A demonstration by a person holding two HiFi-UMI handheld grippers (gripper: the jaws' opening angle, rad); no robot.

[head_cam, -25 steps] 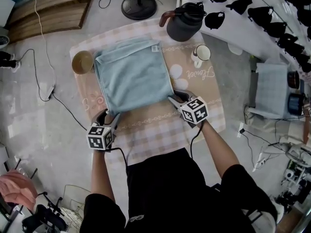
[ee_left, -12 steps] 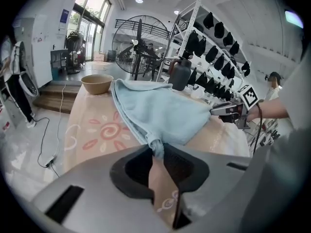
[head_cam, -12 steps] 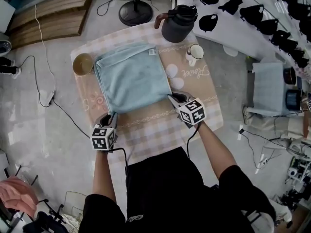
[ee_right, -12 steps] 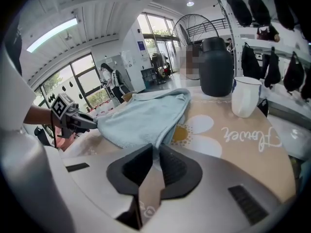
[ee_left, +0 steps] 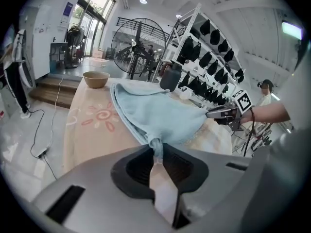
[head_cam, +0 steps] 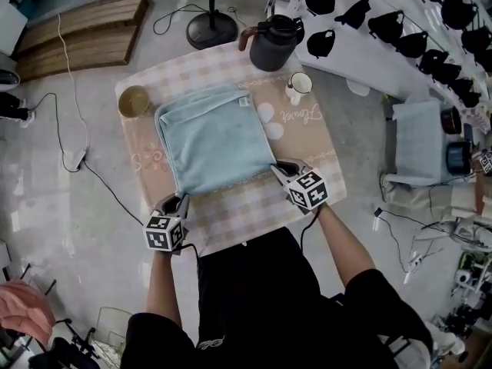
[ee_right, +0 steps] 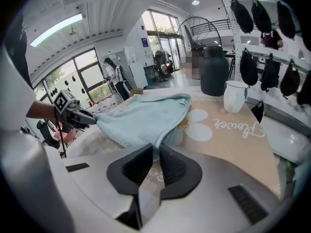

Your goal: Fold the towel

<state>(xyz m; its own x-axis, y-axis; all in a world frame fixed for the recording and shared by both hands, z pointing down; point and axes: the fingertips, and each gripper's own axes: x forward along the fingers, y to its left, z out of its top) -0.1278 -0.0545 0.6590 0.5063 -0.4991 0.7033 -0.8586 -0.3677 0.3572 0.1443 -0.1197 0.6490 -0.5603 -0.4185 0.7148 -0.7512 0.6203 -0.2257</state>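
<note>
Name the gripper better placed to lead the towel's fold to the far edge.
Right, narrowly. The left gripper and right gripper have just closed on the near corners of the towel. The right sits nearer the far edge, with the mug clear of its far corner; the bowl crowds the left's.

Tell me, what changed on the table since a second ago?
The jaws of both have just been closing: the left gripper and the right gripper each pinched a near corner of the blue towel and began lifting it. The bowl, jug and mug stayed where they were.
</note>
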